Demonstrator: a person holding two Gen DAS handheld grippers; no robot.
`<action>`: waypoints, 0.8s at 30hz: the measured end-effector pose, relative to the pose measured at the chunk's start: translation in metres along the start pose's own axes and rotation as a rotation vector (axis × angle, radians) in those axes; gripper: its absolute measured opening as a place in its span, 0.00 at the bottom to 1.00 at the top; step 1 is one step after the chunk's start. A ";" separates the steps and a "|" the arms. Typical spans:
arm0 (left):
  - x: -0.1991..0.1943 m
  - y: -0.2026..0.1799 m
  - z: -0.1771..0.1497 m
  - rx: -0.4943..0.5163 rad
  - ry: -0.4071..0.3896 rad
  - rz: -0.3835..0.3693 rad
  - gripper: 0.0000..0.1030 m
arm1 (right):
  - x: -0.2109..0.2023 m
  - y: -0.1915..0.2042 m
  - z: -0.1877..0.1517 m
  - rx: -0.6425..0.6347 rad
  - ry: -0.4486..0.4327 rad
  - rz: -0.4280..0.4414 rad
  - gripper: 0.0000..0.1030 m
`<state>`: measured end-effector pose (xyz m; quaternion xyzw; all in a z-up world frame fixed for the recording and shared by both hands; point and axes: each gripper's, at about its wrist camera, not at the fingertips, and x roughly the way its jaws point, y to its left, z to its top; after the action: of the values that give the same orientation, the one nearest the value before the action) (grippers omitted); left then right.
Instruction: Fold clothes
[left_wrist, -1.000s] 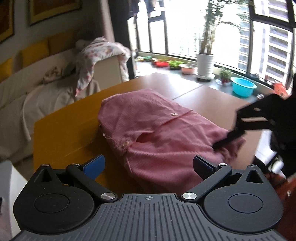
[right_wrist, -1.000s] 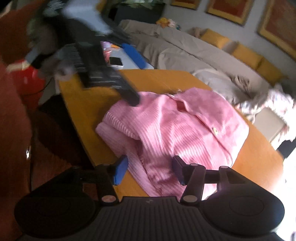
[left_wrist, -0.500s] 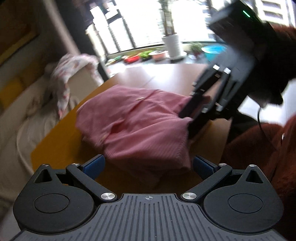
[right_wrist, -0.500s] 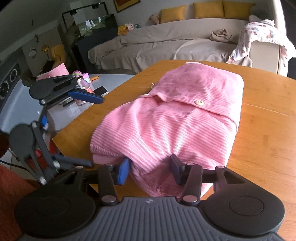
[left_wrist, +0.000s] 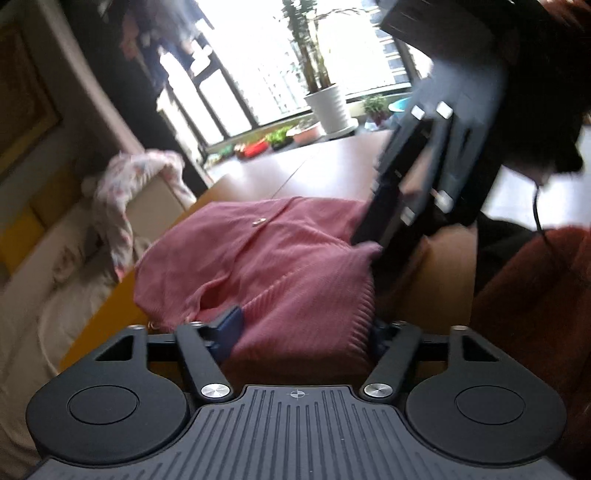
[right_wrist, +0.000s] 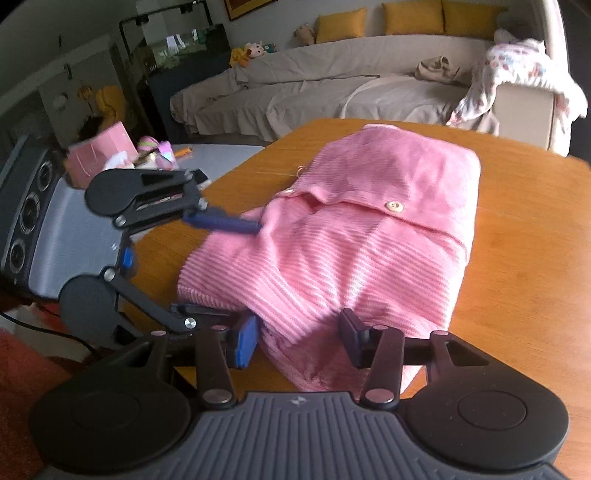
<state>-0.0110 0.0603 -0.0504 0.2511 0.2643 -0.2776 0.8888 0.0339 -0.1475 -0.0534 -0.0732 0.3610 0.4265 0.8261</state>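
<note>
Wooden tabletop (right_wrist: 517, 236), sofa beyond. Pink ribbed cardigan (right_wrist: 369, 240) lies folded into a compact bundle. Left gripper (left_wrist: 303, 328) and right gripper (right_wrist: 299, 339): jaws apart, straddling the near hem. Soft, light, drapes readily; grip the doubled hem corners.

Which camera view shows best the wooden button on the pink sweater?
The right wrist view. There the wooden button is sharp and faces the camera, sitting on a folded flap of the pink sweater. In the left wrist view the picture is blurred and a button is only a small pale mark.
</note>
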 end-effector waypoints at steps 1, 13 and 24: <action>0.000 0.002 0.000 -0.020 -0.008 -0.010 0.50 | -0.003 0.004 0.001 -0.033 -0.005 -0.018 0.50; 0.011 0.062 -0.006 -0.505 -0.063 -0.211 0.47 | 0.008 0.061 -0.022 -0.616 -0.021 -0.302 0.67; -0.012 0.023 -0.006 -0.139 -0.079 -0.052 0.92 | 0.018 -0.002 0.008 -0.098 0.031 -0.084 0.39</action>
<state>-0.0074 0.0851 -0.0407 0.1708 0.2540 -0.2914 0.9063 0.0470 -0.1337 -0.0595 -0.1353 0.3493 0.4076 0.8328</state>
